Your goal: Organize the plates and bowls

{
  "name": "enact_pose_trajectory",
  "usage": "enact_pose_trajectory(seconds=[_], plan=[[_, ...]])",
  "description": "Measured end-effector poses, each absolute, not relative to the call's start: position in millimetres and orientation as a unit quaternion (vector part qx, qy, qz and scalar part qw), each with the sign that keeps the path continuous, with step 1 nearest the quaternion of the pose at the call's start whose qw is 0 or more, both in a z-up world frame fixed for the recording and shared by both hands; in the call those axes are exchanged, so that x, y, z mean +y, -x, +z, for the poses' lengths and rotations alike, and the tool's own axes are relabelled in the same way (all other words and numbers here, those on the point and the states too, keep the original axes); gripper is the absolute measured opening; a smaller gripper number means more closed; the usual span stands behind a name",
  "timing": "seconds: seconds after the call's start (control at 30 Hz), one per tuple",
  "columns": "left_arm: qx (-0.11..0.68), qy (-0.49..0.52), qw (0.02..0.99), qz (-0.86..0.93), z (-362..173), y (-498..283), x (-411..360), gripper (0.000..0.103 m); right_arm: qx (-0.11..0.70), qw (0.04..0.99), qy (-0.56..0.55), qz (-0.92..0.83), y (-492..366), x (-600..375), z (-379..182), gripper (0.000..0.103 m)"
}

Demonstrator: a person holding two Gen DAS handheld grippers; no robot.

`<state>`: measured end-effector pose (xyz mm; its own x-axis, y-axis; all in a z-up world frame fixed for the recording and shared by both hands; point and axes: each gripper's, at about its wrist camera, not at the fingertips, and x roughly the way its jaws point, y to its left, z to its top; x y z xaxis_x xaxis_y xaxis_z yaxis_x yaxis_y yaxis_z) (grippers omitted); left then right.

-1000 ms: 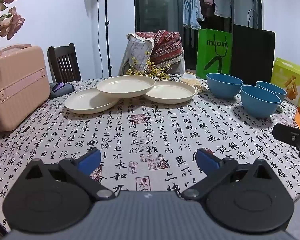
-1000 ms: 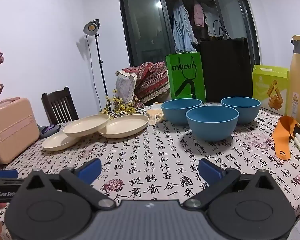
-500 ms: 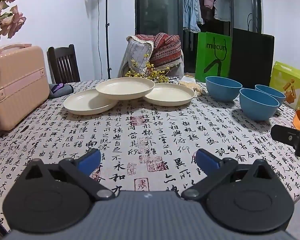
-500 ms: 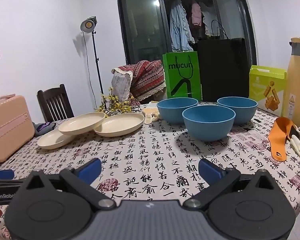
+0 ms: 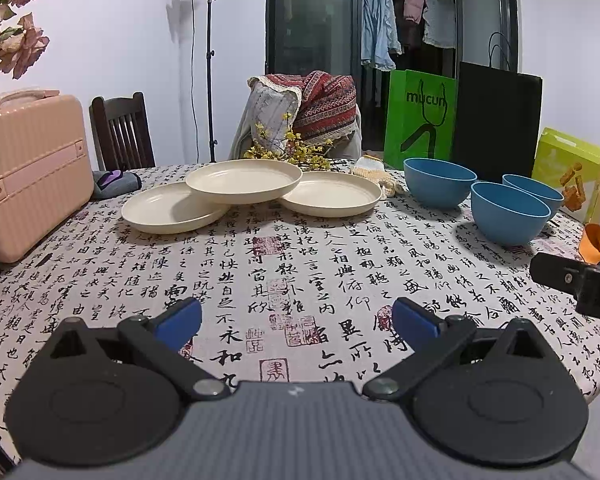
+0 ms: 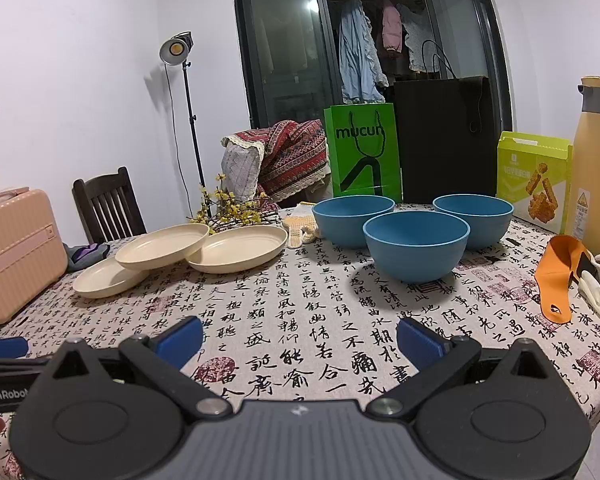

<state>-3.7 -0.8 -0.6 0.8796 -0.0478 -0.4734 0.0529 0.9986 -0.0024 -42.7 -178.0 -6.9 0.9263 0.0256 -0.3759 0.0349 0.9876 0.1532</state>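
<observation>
Your three round cream plastic plates sit toward the far left of the table: the left plate (image 5: 176, 208) and the right plate (image 5: 332, 193) lie flat on the cloth, and the middle plate (image 5: 244, 181) rests on top, bridging the rims of both. To their right stand three round blue plastic bowls, upright and close together: the far-left bowl (image 6: 354, 220), the near bowl (image 6: 416, 245) and the far-right bowl (image 6: 474, 220). All rest on the white tablecloth printed with black calligraphy (image 5: 300, 272).

Your left gripper (image 5: 296, 320) hovers above the near cloth, its blue-padded fingers (image 5: 178, 322) spread wide with nothing between them. Your right gripper (image 6: 300, 338) does likewise, wide apart and empty, facing the bowls. A pink ribbed hard case (image 5: 28, 172) stands at the left edge.
</observation>
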Motion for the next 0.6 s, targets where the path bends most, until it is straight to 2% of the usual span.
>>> enact_pose_trajectory(seconds=[0.6], plan=[[0.25, -0.003, 0.968, -0.023, -2.6, 1.9, 0.3, 0.103, 0.194, 0.978, -0.08, -0.003, 43.5, -179.0, -8.6, 0.103]])
